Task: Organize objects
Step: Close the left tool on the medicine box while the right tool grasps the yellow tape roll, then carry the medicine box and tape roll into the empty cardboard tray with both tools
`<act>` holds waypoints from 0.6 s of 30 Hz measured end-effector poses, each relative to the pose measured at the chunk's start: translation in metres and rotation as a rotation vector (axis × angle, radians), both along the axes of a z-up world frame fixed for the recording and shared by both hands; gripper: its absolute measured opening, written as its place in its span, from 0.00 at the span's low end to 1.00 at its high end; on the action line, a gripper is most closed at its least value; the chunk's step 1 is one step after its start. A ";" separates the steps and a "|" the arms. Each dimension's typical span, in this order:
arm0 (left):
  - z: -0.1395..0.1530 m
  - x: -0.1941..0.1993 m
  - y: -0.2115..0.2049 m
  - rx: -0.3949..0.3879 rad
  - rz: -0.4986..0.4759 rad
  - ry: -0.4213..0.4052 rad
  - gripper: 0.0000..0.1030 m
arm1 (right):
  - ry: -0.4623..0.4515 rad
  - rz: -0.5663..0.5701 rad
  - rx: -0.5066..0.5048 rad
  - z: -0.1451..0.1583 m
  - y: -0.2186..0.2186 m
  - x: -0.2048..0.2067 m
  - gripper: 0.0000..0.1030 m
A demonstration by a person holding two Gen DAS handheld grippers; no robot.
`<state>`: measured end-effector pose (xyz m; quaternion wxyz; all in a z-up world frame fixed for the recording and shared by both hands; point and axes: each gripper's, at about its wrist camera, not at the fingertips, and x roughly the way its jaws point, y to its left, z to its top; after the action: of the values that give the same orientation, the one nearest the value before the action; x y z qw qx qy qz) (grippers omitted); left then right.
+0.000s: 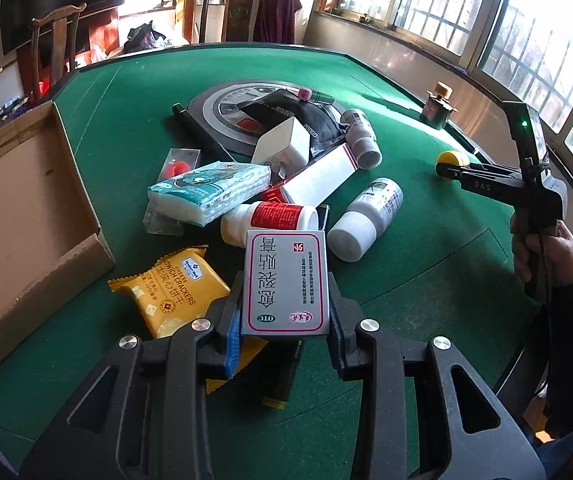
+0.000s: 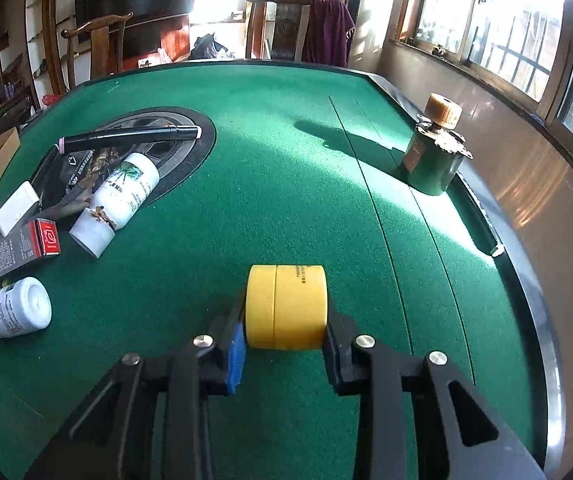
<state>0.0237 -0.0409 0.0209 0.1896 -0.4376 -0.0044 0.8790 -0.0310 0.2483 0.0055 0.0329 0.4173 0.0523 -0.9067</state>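
My left gripper (image 1: 286,316) is shut on a white medicine box (image 1: 286,280) with red Chinese print, held above the green table (image 1: 426,264). Under and beyond it lie a yellow cracker packet (image 1: 170,296), a tissue pack (image 1: 210,192), several white bottles (image 1: 366,220) and small boxes. My right gripper (image 2: 286,328) is shut on a yellow round jar (image 2: 286,306) just above the felt; it also shows in the left wrist view (image 1: 448,164) at the right.
An open cardboard box (image 1: 26,208) sits at the table's left edge. A dark green jar with a wooden lid (image 2: 434,156) stands near the right rim. A black marker (image 2: 130,136) lies on the round centre panel. Chairs stand behind the table.
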 end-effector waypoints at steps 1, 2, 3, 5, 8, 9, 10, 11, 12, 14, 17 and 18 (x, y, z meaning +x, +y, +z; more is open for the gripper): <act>0.000 -0.001 0.000 0.003 0.000 0.000 0.32 | 0.013 -0.005 -0.017 0.003 0.002 0.001 0.31; 0.000 -0.001 0.001 0.006 0.003 0.000 0.32 | 0.022 -0.005 -0.034 0.005 0.004 0.002 0.31; 0.001 -0.002 0.000 0.010 0.005 0.000 0.32 | 0.030 -0.007 -0.046 0.007 0.005 0.003 0.31; 0.002 -0.002 0.000 0.018 0.007 0.001 0.32 | 0.043 -0.013 -0.058 0.012 0.006 0.005 0.31; 0.007 -0.001 -0.002 0.032 0.013 0.009 0.32 | 0.048 -0.005 -0.075 0.014 0.005 0.007 0.31; 0.008 0.000 -0.003 0.038 0.012 0.012 0.32 | 0.050 -0.002 -0.081 0.015 0.005 0.008 0.31; 0.011 0.001 -0.004 0.044 0.015 0.016 0.32 | 0.053 0.002 -0.093 0.016 0.004 0.009 0.31; 0.013 0.002 -0.006 0.049 0.017 0.021 0.32 | 0.054 0.009 -0.106 0.017 0.003 0.010 0.31; 0.016 0.003 -0.008 0.054 0.018 0.026 0.32 | 0.052 0.020 -0.123 0.019 0.000 0.012 0.31; 0.022 0.004 -0.014 0.067 0.027 0.037 0.32 | 0.053 0.040 -0.148 0.022 -0.008 0.017 0.31; 0.030 0.006 -0.027 0.072 0.051 0.057 0.33 | 0.044 0.099 -0.192 0.027 -0.031 0.026 0.31; 0.033 0.006 -0.032 0.074 0.063 0.065 0.33 | 0.039 0.123 -0.202 0.029 -0.041 0.028 0.31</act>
<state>0.0298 -0.0734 0.0538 0.1780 -0.4013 -0.0445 0.8974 -0.0026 0.2076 0.0348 0.1295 0.3900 -0.0133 -0.9115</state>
